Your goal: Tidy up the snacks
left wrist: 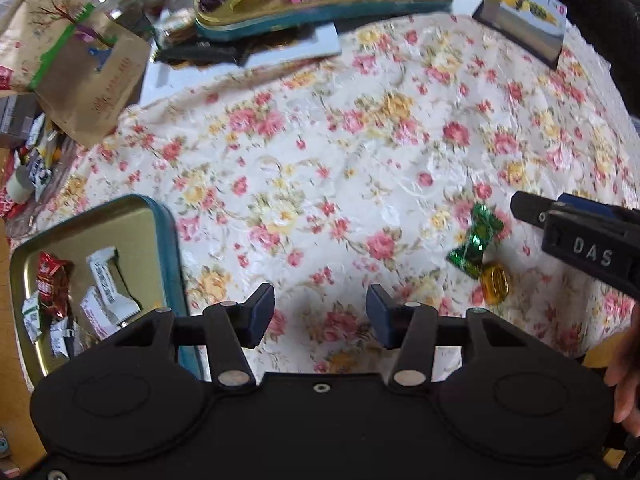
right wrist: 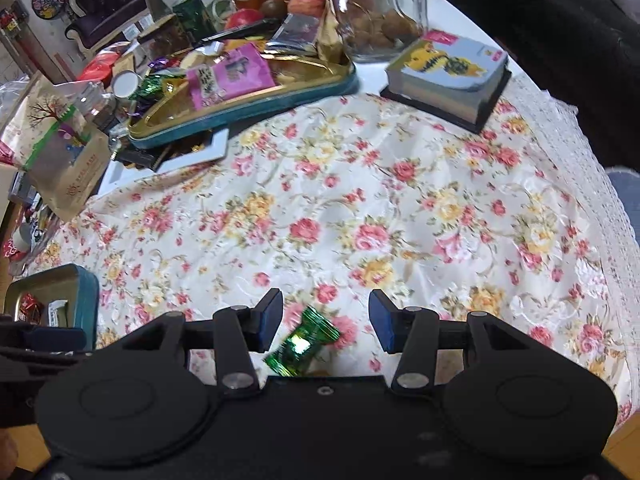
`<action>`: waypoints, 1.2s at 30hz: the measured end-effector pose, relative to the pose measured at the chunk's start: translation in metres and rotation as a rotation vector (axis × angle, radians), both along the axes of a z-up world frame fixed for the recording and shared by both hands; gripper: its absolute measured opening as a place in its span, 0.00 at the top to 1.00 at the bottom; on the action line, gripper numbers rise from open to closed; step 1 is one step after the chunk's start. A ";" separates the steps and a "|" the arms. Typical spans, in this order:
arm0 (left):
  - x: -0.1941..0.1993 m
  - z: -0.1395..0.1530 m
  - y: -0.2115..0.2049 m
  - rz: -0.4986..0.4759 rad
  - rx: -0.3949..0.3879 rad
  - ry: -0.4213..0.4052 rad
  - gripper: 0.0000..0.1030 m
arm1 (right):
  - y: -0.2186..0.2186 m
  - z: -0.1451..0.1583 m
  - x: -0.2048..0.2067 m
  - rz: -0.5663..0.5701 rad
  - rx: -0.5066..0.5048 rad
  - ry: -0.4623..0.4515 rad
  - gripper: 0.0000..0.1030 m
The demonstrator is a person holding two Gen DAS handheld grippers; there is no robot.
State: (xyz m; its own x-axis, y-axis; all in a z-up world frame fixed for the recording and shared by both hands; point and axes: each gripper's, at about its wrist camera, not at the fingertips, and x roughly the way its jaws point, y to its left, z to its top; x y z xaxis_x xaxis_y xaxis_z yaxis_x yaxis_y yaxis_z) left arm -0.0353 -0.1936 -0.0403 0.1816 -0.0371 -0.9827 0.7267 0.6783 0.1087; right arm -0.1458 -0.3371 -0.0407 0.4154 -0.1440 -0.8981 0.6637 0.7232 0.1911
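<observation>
At far left my teal-rimmed gold tin (left wrist: pixel 100 220) holds wrapped snacks. My left gripper (left wrist: pixel 320 316) hangs empty, jaws half apart, over bare floral cloth. The green foil-wrapped candy (right wrist: pixel 302 340) lies right of it, between my right gripper's (right wrist: pixel 326 320) half-spread jaws, untouched, long axis slanted across the gap; a gold foil candy (left wrist: pixel 495 283) sits just beside it.

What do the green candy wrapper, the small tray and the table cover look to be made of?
Green candy wrapper: likely metallised foil or film; it glints and holds twisted ends. Small tray: probably tin, with a gold satin inside that reflects softly and a teal painted rim. Table cover: looks like woven floral cloth with a slight sheen, lace along its edge.
</observation>
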 end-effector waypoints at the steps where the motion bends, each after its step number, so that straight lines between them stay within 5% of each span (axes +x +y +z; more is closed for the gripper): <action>1: -0.001 -0.004 0.000 0.002 0.014 0.013 0.45 | -0.002 -0.002 -0.002 -0.006 0.014 0.007 0.51; 7: -0.004 -0.021 0.002 0.009 0.075 0.067 0.45 | -0.010 -0.013 -0.008 -0.021 0.065 0.104 0.51; 15: 0.000 -0.019 0.006 0.037 0.080 0.068 0.45 | 0.010 -0.035 -0.006 0.142 0.201 0.188 0.53; 19: 0.003 -0.019 0.007 0.048 0.083 0.070 0.45 | 0.023 -0.046 -0.001 0.166 0.217 0.213 0.62; 28: 0.009 -0.012 0.018 0.084 0.064 0.082 0.45 | 0.039 -0.056 0.031 0.165 0.292 0.167 0.66; 36: 0.022 0.000 0.034 0.141 0.023 0.096 0.45 | 0.053 -0.045 0.054 0.229 0.237 0.077 0.66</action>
